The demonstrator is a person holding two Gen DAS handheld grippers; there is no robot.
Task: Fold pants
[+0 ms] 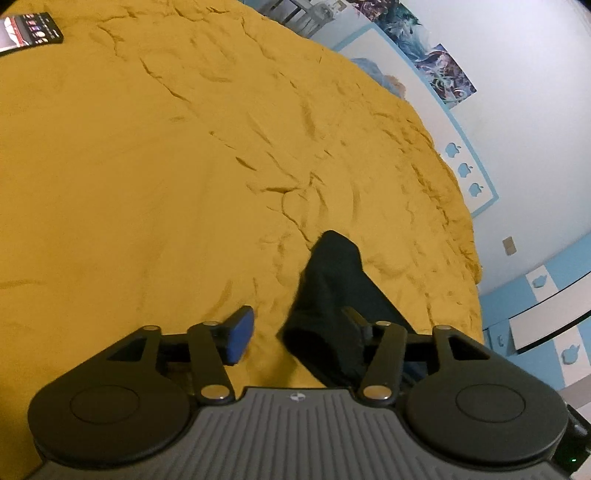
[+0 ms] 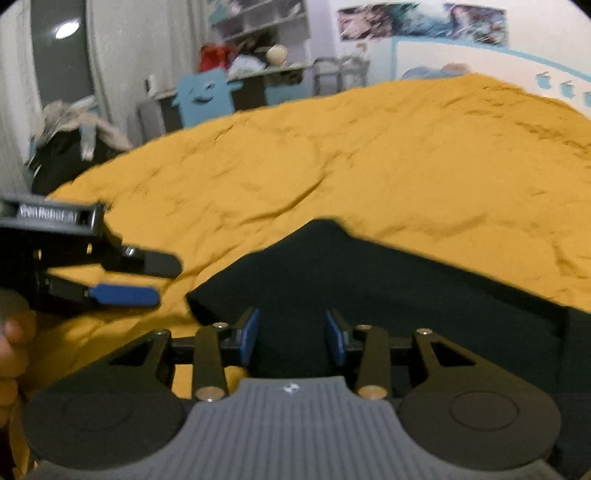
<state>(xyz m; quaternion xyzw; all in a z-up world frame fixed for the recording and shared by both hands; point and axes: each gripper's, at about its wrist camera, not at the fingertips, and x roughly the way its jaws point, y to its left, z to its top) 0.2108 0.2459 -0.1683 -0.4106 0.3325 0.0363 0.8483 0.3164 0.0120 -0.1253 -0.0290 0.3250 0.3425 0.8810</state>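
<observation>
The black pants (image 2: 369,288) lie on the mustard-yellow bedspread (image 2: 369,155). In the right wrist view my right gripper (image 2: 291,332) is open, its blue pads either side of the cloth's near edge, over the pants. My left gripper (image 2: 147,280) shows at the left of that view, open, just left of a pants corner. In the left wrist view my left gripper (image 1: 299,328) is open; a black pants end (image 1: 332,295) lies by its right finger, partly hiding it. Its left blue pad (image 1: 240,336) is over bare bedspread (image 1: 166,166).
A dark printed card (image 1: 29,31) lies at the bed's far left corner. The wall with posters (image 1: 436,59) runs along the bed's right side. Shelves, a blue cartoon figure (image 2: 205,96) and piled clothes (image 2: 74,125) stand beyond the bed.
</observation>
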